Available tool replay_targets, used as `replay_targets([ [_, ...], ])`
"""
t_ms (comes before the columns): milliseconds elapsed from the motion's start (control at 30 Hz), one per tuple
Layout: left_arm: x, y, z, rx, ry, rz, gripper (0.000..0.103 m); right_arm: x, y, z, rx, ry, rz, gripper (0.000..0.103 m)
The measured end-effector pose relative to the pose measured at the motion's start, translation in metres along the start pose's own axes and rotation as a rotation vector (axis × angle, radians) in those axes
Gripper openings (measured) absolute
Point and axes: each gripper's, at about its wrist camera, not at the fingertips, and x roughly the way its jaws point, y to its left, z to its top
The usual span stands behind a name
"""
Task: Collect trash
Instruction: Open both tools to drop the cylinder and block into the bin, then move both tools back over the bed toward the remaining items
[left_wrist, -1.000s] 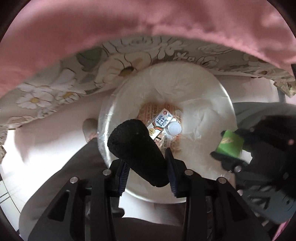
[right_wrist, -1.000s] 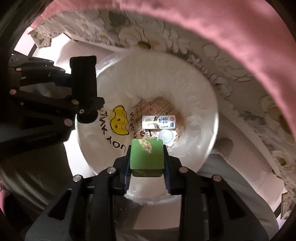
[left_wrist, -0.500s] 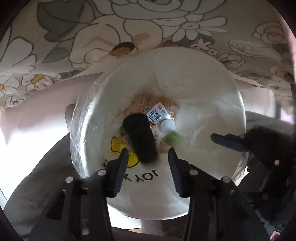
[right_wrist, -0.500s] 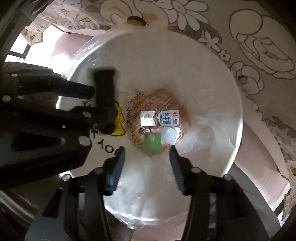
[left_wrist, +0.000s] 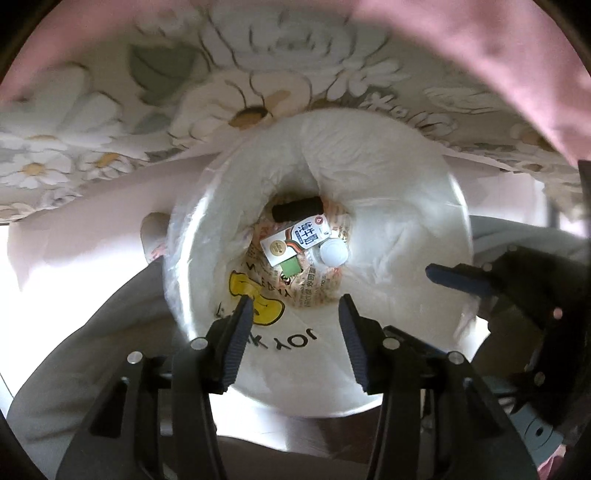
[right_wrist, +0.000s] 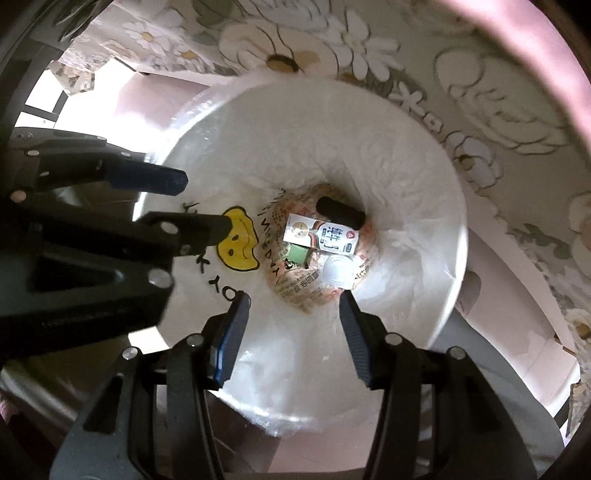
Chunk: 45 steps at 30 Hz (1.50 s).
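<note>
Your left gripper (left_wrist: 293, 301) and right gripper (right_wrist: 295, 297) both hang over the white-lined trash bin (left_wrist: 388, 177), jaws parted with nothing between them — the left's have just been opening. Down at the bottom lie 4 pieces: black foam cylinder (left_wrist: 297, 212), green block (left_wrist: 290, 266), milk carton (left_wrist: 295, 242), white cup (left_wrist: 334, 253).

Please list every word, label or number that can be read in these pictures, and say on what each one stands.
"JOY", seen upside down: on the white bin liner, beside its yellow smiley; the letters next to it are unclear.
Carton: large characters, too blurred to read.
Printed wrapper under the carton: small print, unreadable.
</note>
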Motion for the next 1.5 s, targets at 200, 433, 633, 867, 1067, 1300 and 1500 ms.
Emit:
replay_targets([
  [200, -0.059, -0.002, -0.02, 0.049, -0.112, 0.038, 0.052, -0.053, 0.012, -0.018, -0.051, -0.093, -0.033, 0.052],
  [433, -0.143, -0.007, -0.029, 0.065, -0.28, 0.062, 0.061, -0.129, 0.022, -0.027, -0.071, -0.221, -0.058, 0.052],
  [633, -0.209, -0.015, -0.017, 0.101, -0.398, 0.121, 0.066, -0.193, 0.018, -0.021, -0.064, -0.337, -0.099, 0.054],
  [867, -0.279, -0.015, 0.014, 0.104, -0.52, 0.183, 0.083, -0.273, 0.008, -0.001, -0.061, -0.488, -0.148, 0.069],
  [1067, -0.33, -0.006, 0.06, 0.096, -0.61, 0.204, 0.091, -0.321, -0.009, 0.027, -0.051, -0.587, -0.185, 0.075],
  [1300, -0.362, 0.009, 0.116, 0.068, -0.65, 0.2, 0.091, -0.365, -0.031, 0.074, -0.064, -0.647, -0.248, 0.076],
  [1500, -0.366, 0.02, 0.167, 0.049, -0.639, 0.18, 0.091, -0.384, -0.044, 0.116, -0.084, -0.683, -0.275, 0.076],
])
